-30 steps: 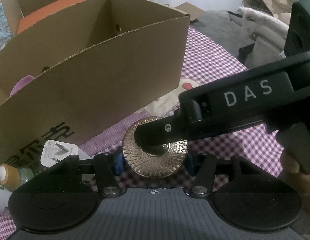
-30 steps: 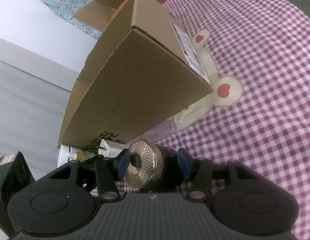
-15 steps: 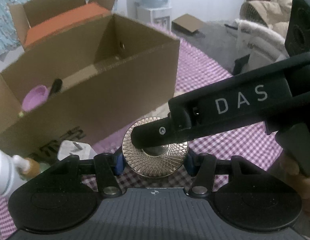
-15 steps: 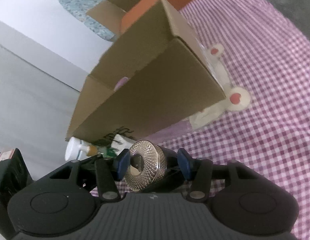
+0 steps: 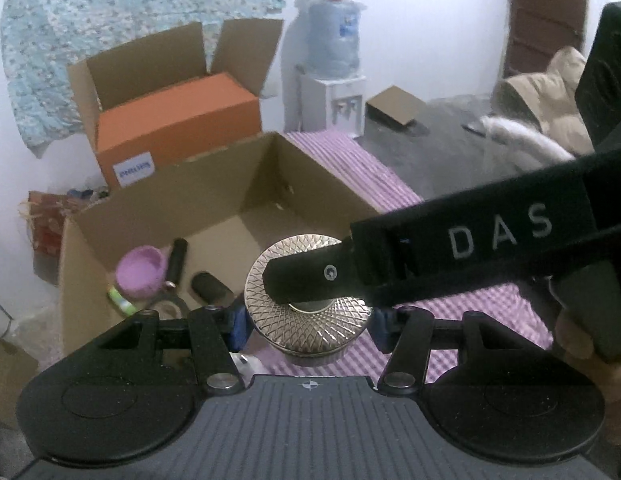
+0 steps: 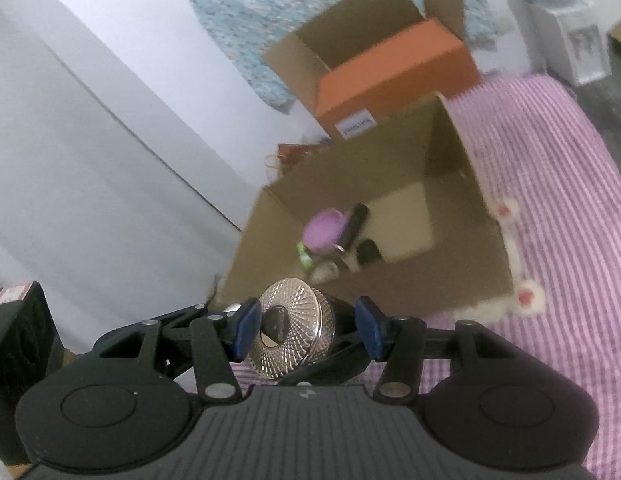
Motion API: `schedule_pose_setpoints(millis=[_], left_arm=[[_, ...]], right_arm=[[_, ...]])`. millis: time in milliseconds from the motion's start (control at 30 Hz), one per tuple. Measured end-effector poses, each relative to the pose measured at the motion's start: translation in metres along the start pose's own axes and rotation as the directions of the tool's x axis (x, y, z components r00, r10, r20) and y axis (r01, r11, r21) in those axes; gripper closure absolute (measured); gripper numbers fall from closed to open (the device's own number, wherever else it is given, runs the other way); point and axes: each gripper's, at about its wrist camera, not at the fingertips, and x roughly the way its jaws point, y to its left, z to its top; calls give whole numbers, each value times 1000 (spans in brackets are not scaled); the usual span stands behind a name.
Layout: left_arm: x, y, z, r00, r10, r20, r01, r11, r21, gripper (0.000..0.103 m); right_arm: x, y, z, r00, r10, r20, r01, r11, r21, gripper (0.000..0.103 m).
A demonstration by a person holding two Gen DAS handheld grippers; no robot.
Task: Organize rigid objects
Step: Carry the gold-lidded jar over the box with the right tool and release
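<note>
A round object with a gold, diamond-patterned cap [image 5: 308, 312] and a dark body is held between both grippers. My left gripper [image 5: 308, 322] is shut on its sides. My right gripper [image 6: 306, 326] is shut on it end to end, one finger [image 5: 318, 276] lying across the cap's face. The object also shows in the right wrist view [image 6: 294, 332]. It hangs in the air just in front of the near wall of an open cardboard box [image 5: 82, 248], also in the right wrist view [image 6: 394, 284]. Inside lie a purple cup [image 5: 140, 272] and black cylinders [image 5: 176, 258].
The box stands on a purple checked cloth [image 6: 550, 184]. Behind it is a second open carton holding an orange box [image 5: 174, 128]. A water dispenser [image 5: 330, 76] stands by the wall, and a flat cardboard piece [image 5: 392, 106] lies on the grey floor.
Both grippers have risen with the gold-capped object. The views now look down into the open box, and the items beside its near wall have dropped out of sight.
</note>
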Motion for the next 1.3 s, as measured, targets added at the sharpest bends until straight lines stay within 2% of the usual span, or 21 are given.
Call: schedule_pose_setpoints(millis=[133, 300, 600, 967, 1167, 1300], left_arm=[[9, 18, 26, 1000, 20, -15, -20, 1000, -21, 48], [43, 41, 55, 994, 39, -100, -46, 997, -65, 48], [118, 76, 87, 961, 48, -273, -86, 988, -127, 48], [189, 100, 86, 903, 10, -430, -106, 974, -200, 47], [208, 97, 80, 882, 15, -471, -123, 972, -201, 47], [215, 99, 78, 872, 7, -490, -126, 969, -210, 46]], right_arm=[[11, 9, 32, 1000, 25, -16, -25, 999, -35, 47], [42, 5, 77, 995, 45, -87, -47, 999, -20, 47], [125, -29, 144, 970, 20, -242, -17, 1000, 16, 47], [202, -63, 163, 922, -31, -387, 45, 999, 27, 47], [228, -73, 161, 897, -67, -437, 78, 997, 6, 48], [239, -82, 159, 889, -69, -453, 87, 996, 19, 48]])
